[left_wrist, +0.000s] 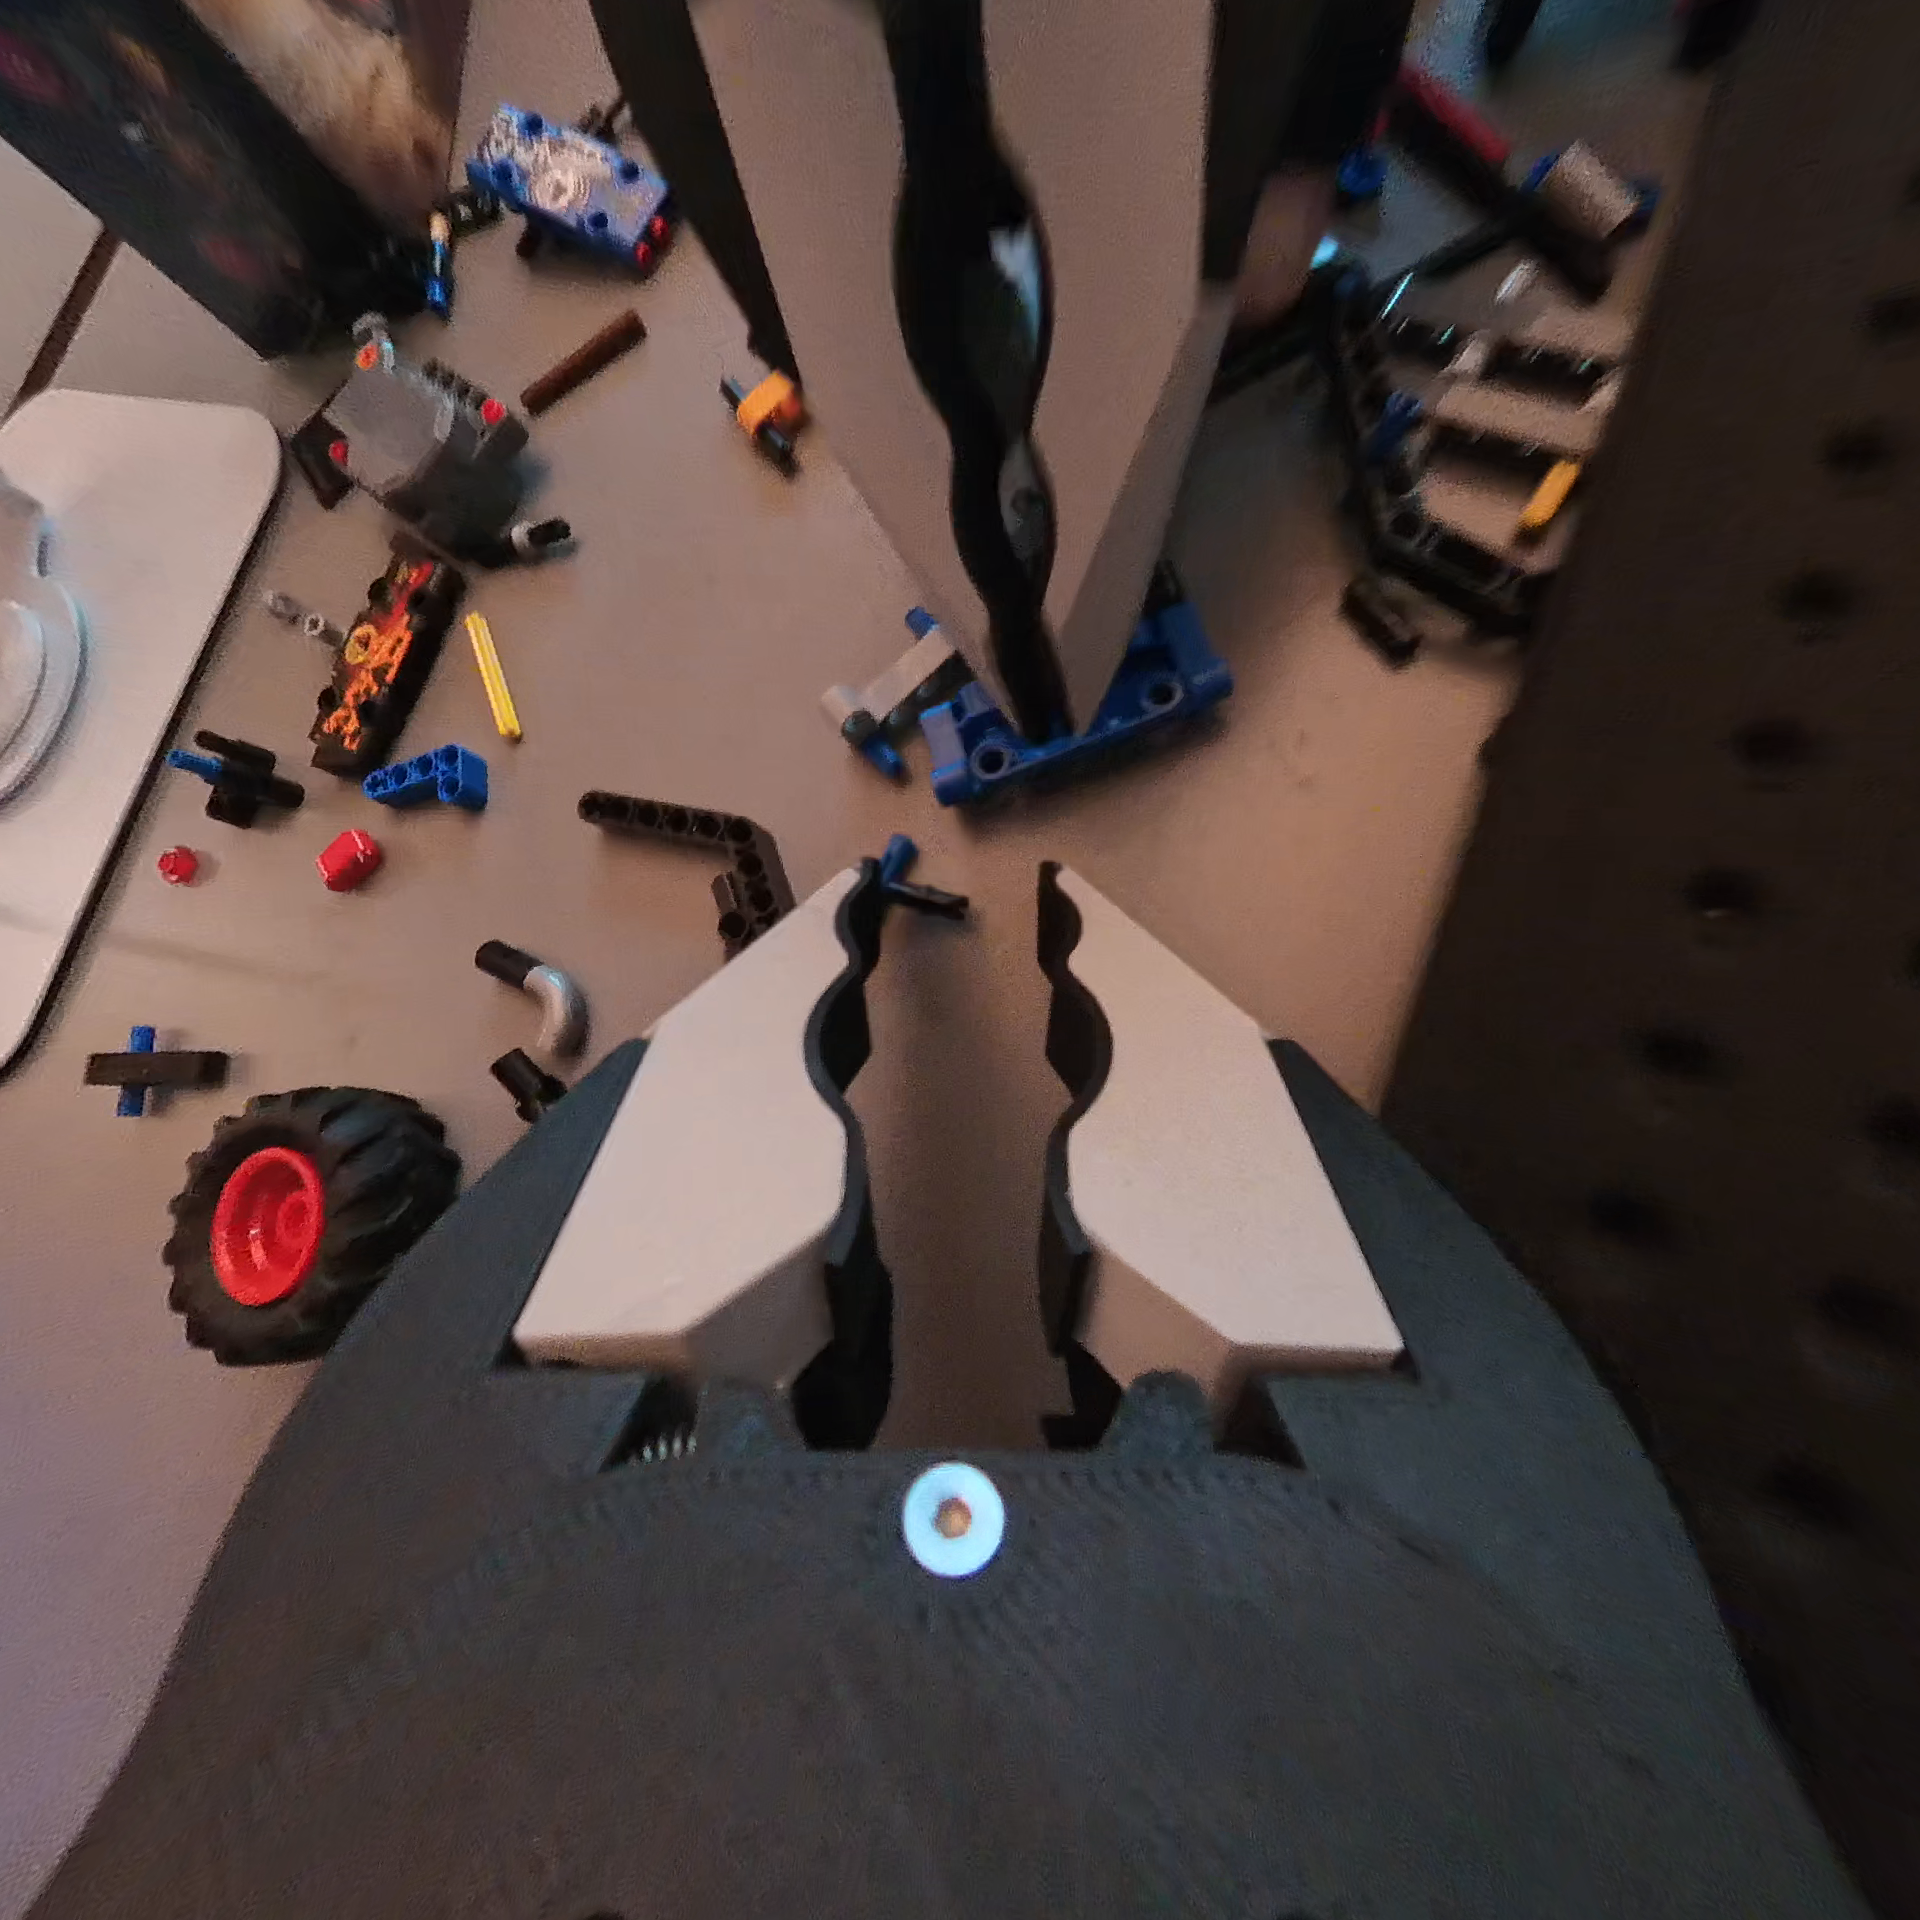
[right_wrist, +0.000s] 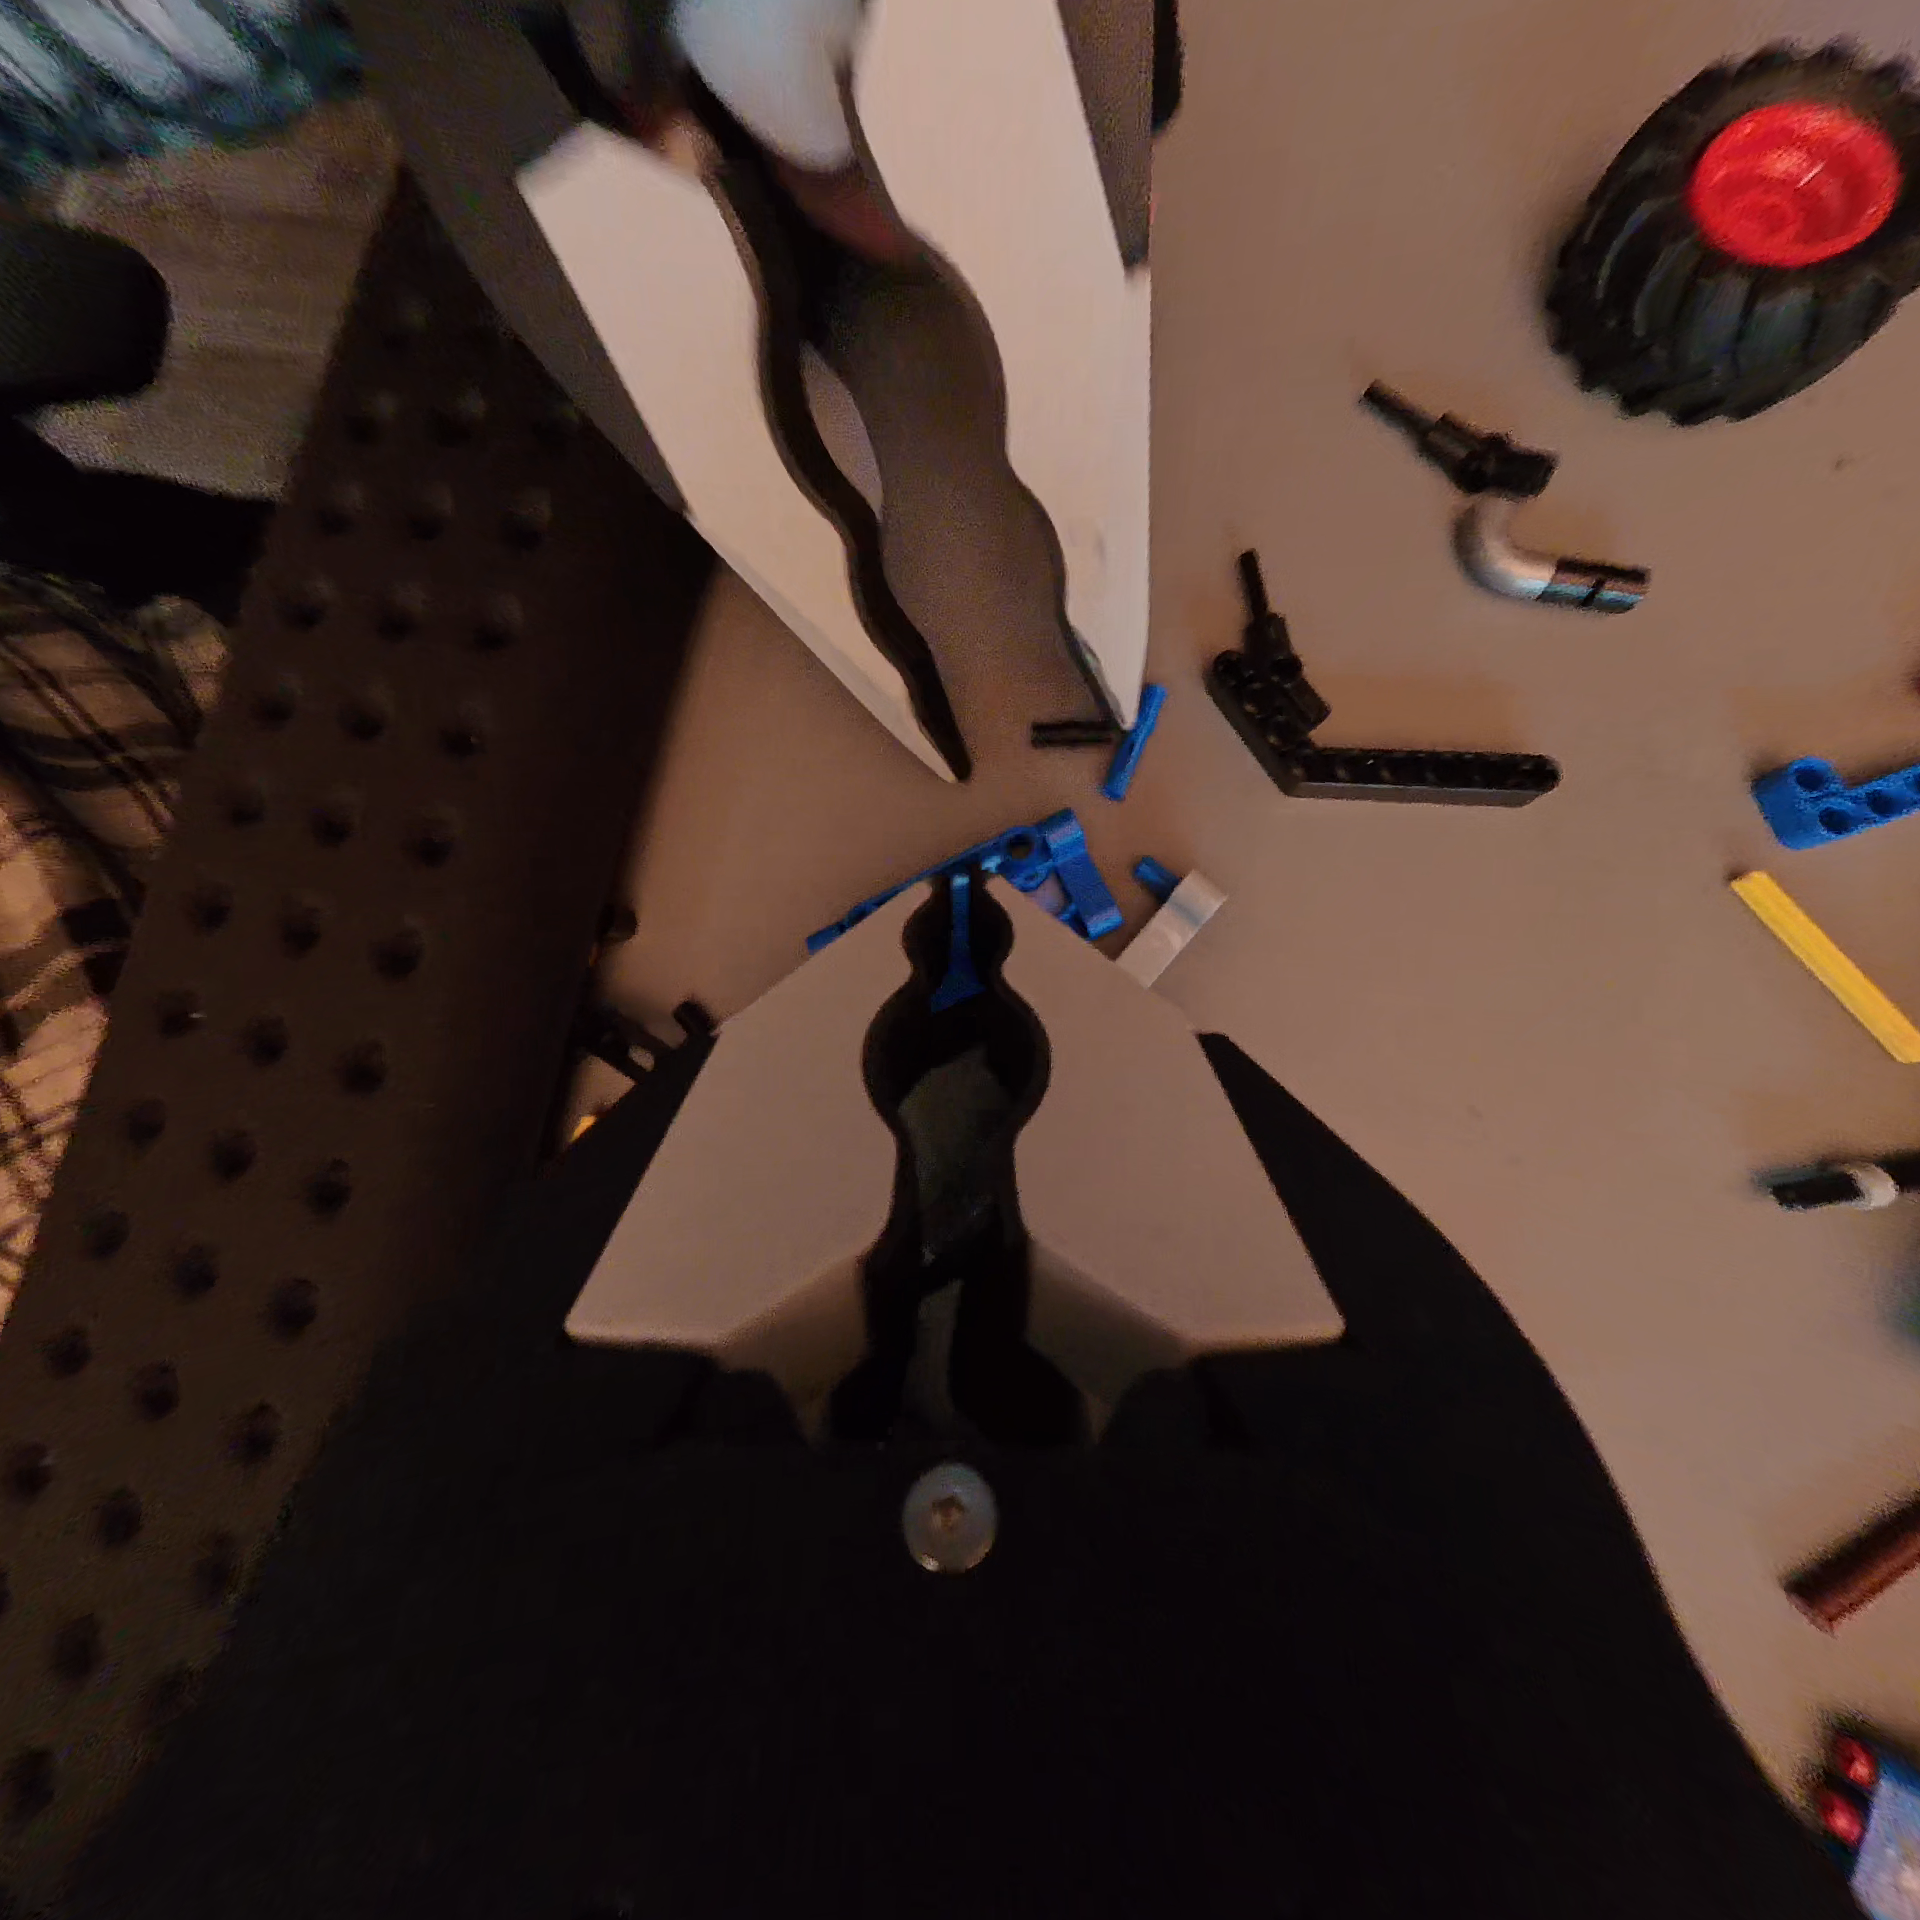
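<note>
Toy-brick parts lie scattered over the table (left_wrist: 1299, 790). We see the right gripper (right_wrist: 961, 914) clamped on a blue frame piece (right_wrist: 1039, 857). Left gripper (left_wrist: 951, 883) stands apart, empty, tips at a small blue-and-black pin (left_wrist: 909, 883); nothing joined between them yet

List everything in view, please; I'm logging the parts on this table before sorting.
blue frame piece: 1, blue, centre, clamped at its edge by the right gripper
blue-and-black pin: 1, at the left gripper's tip, touching one finger
black angled beam: 1, black, left of the pin
wheel: 1, black tyre, red hub, lower left
yellow axle: 1, yellow, centre left
flame-print panel: 1, black and orange, beside the axle
grey elbow tube: 1, above the wheel
table: 1, tan
right gripper: shut on the frame
left gripper: open
</note>
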